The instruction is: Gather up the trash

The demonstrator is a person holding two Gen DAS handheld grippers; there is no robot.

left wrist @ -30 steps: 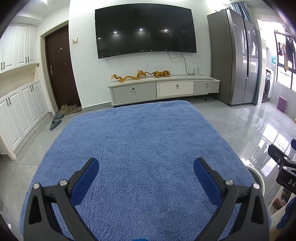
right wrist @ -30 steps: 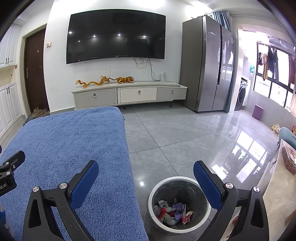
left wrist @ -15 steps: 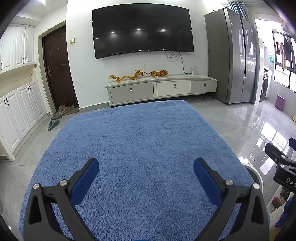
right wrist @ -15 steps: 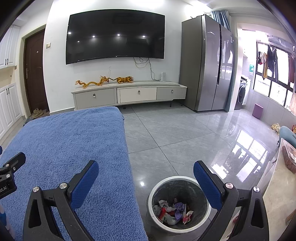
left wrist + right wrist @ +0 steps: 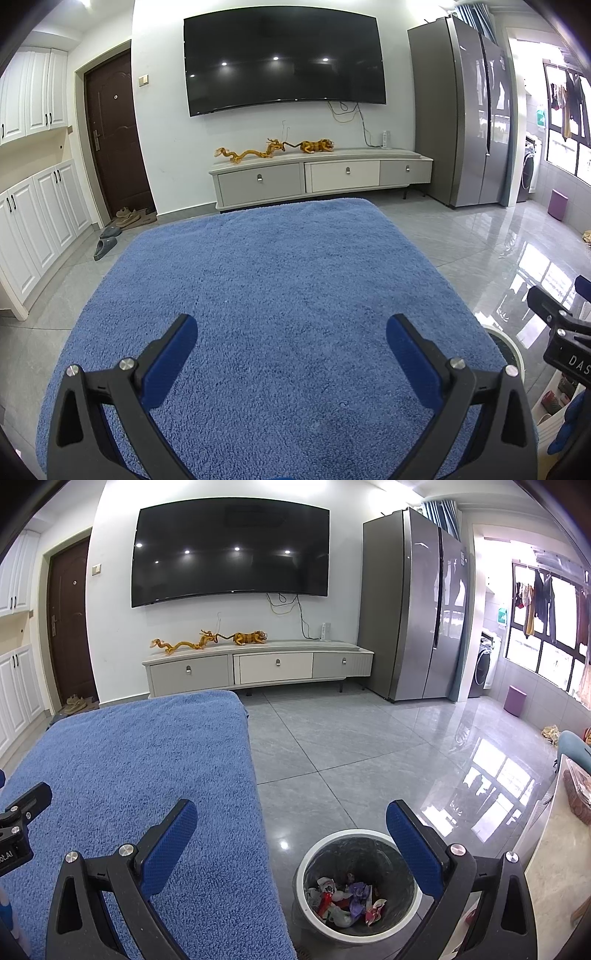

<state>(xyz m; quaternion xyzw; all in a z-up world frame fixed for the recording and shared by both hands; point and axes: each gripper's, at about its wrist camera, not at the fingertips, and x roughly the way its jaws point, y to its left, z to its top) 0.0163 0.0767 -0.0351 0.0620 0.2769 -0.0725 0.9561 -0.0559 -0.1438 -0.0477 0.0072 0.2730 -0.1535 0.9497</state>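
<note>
A round white-rimmed trash bin (image 5: 314,860) stands on the grey tile floor, with several crumpled wrappers (image 5: 347,899) inside. My right gripper (image 5: 291,830) is open and empty, held above the bin and the edge of the blue towel-covered surface (image 5: 129,768). My left gripper (image 5: 291,347) is open and empty above the same blue surface (image 5: 280,277), which shows no trash. The bin's rim (image 5: 511,349) peeks in at the right of the left wrist view. The other gripper's body shows at each view's edge.
A TV cabinet (image 5: 258,668) with golden figurines stands under a wall TV (image 5: 229,550). A steel fridge (image 5: 413,605) is at the right. White cupboards (image 5: 33,229), a brown door and slippers (image 5: 105,247) are at the left. A marble table edge (image 5: 554,849) is at the far right.
Both views have shifted slightly; the left gripper has drifted a little to the left over the blue surface. Both grippers stay open and empty.
</note>
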